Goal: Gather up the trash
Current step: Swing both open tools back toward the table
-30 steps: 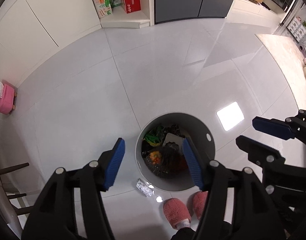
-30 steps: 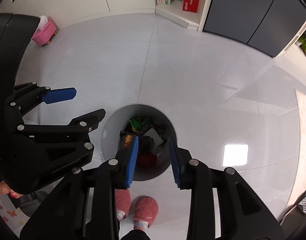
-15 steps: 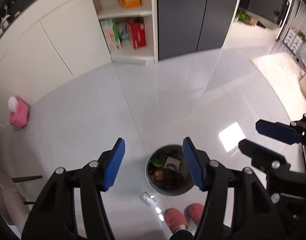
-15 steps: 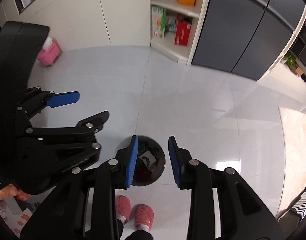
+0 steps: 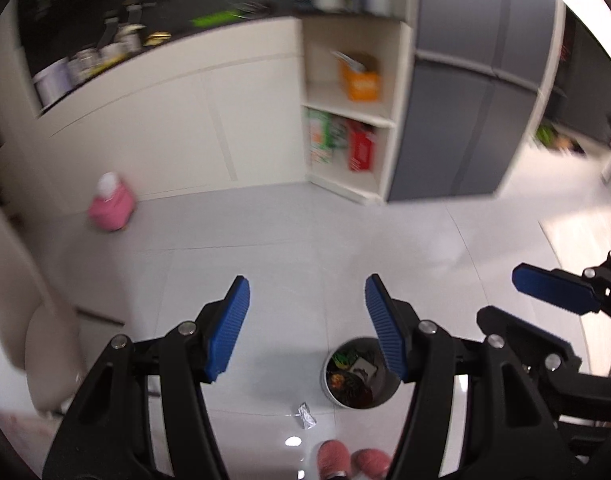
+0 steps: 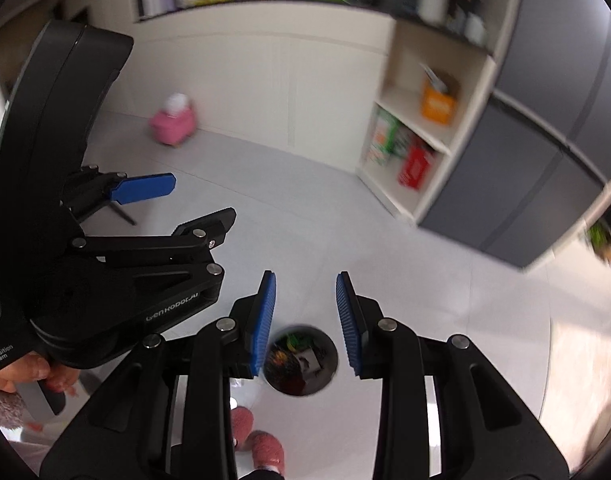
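Risen well above the trash bin (image 5: pixel 359 376) now, both empty: left gripper (image 5: pixel 305 324) spread wide, right gripper (image 6: pixel 305 320) narrower. Crumpled foil wrapper (image 5: pixel 305 415) beside bin, uncollected.

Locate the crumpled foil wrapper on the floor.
In the left wrist view, the foil wrapper lies on the white floor just left of the trash bin, ahead of the pink slippers.

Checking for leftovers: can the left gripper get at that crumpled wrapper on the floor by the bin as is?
Probably not yet. The left gripper is open and empty, with nothing blocking the wrapper beside the bin, but it hangs high above the floor.
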A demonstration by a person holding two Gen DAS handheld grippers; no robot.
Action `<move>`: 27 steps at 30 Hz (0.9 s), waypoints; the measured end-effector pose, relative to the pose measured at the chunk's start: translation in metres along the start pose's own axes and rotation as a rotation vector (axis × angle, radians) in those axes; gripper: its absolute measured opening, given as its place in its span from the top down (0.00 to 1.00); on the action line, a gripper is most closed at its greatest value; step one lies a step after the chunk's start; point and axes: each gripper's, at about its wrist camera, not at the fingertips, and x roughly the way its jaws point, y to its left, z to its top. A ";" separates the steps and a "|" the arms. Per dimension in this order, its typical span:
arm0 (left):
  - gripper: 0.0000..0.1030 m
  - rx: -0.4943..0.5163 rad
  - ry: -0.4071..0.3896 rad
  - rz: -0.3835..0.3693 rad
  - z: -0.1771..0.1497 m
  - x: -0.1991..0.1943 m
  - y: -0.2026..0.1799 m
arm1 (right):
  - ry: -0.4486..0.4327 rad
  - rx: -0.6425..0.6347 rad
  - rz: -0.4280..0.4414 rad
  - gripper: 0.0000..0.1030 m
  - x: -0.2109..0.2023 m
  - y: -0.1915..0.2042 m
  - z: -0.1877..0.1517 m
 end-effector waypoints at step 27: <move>0.31 -1.040 -0.044 0.964 -0.304 -0.385 0.136 | -0.143 -0.931 0.881 0.67 -0.187 0.357 -0.056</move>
